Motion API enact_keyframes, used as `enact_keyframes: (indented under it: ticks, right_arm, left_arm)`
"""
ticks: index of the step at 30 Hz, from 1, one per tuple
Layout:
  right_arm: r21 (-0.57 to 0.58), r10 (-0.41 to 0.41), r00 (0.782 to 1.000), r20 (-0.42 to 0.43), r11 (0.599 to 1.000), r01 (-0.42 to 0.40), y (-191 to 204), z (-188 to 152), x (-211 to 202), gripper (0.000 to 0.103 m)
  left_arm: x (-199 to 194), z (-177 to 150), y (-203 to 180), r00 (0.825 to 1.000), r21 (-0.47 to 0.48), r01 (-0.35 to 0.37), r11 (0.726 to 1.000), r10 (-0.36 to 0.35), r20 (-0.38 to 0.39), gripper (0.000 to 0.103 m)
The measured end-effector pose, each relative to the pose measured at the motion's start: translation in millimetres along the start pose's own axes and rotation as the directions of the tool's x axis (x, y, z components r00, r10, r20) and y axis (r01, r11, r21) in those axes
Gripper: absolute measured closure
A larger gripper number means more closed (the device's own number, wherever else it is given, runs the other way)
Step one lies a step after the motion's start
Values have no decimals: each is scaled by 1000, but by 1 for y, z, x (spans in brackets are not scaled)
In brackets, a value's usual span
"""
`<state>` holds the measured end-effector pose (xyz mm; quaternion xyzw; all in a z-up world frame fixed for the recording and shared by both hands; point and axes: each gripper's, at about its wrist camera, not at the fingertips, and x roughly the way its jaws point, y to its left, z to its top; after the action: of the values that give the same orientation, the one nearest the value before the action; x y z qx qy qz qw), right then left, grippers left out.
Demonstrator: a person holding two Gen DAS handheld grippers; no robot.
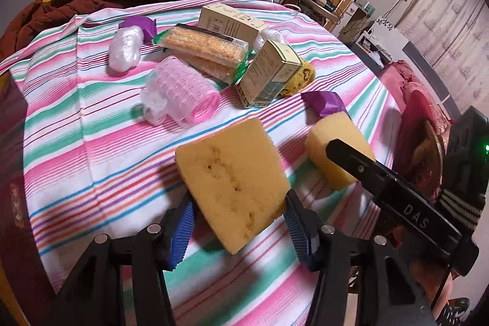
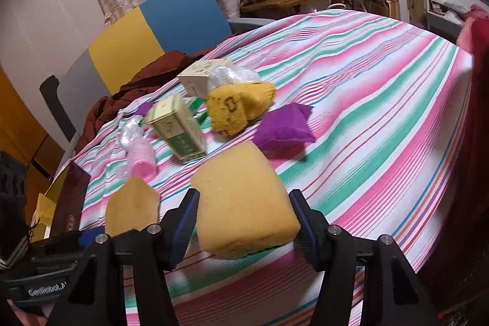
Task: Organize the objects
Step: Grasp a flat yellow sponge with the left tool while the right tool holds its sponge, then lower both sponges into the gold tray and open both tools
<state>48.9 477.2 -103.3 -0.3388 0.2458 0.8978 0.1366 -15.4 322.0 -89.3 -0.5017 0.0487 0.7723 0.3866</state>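
- The left gripper (image 1: 238, 214) is clamping a yellow sponge (image 1: 233, 181), tilted, above the striped cloth (image 1: 91, 142).
- The right gripper (image 2: 244, 219) is pinching a second sponge (image 2: 244, 203) between its blue pads (image 2: 186, 222).
- Only the left view is showing the cracker packs (image 1: 204, 49) beyond the green box (image 1: 269, 74).
- Only the right view is showing the yellow knit sock (image 2: 238, 106) whole, just beside that green box (image 2: 177, 127).
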Motion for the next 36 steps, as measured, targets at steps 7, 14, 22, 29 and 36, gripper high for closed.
enact_keyframes:
  ticks: [7, 14, 22, 29, 36]
  right_arm:
    - [-31, 46, 999, -7, 998, -46, 27, -4, -8, 43]
    - [-85, 82, 996, -20, 993, -84, 58, -7, -13, 43]
    - [-145, 147, 989, -30, 978, -150, 100, -9, -23, 43]
    - [-205, 207, 977, -48, 955, -213, 145, -16, -27, 43]
    - [-264, 257, 964, -72, 927, -267, 186, -23, -32, 43]
  left_arm:
    - [-27, -14, 10, 999, -15, 18, 1000, -17, 49, 47]
    - [-58, -30, 23, 995, -41, 35, 999, -30, 98, 47]
    - [-97, -47, 40, 985, -63, 31, 998, -20, 169, 47]
    - [-127, -60, 66, 976, -109, 11, 994, 14, 218, 47]
    - [-157, -78, 103, 960, -189, -26, 982, 77, 269, 47]
